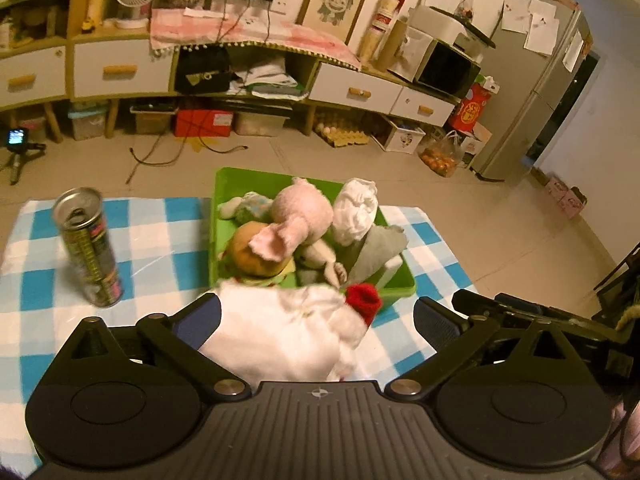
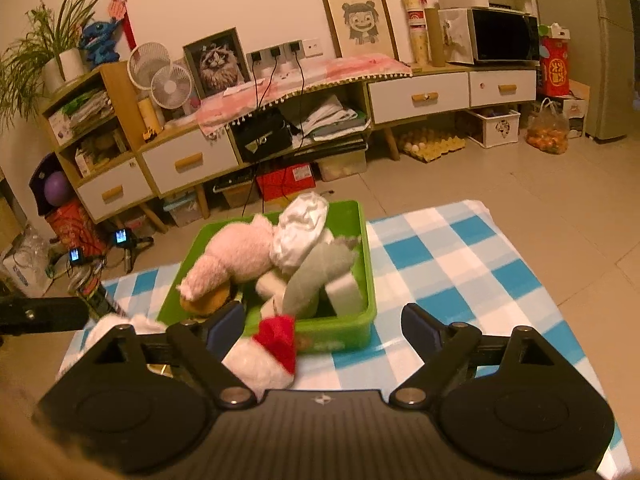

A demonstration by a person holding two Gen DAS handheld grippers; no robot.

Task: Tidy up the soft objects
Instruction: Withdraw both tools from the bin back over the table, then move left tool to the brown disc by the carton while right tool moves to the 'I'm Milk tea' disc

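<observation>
- The left claw [image 1: 318, 316] stood wide open, with the white plush toy [image 1: 288, 332] lying between its fingers; the left pad seemed to touch the fur, the right one stood clear, so I judged nothing was gripped yet.
- The right claw [image 2: 322, 326] was just as wide open and held nothing; the same toy's red part [image 2: 278, 338] lay just inside its left finger.
- The toy rested on the checked cloth [image 1: 160, 240] of the worktop, against the near wall of the green tray [image 2: 340, 332], probably because it was the last soft thing left outside.
- Straight ahead of both claws, the tray was heaped: one pink plush [image 1: 300, 216], one orange-brown plush [image 1: 252, 256] under it, one pale blue-patterned one [image 1: 248, 204] behind, one white bundle of cloth [image 1: 356, 208], one grey cloth [image 1: 376, 252] and one white block [image 2: 344, 292] wedged at the wall.
- They were piled rather than laid flat, likely because the tray was too small for them.
- One can [image 1: 90, 248] stood upright ahead and to the left of the left claw, well apart from the tray; being hard, it probably did not belong there.
</observation>
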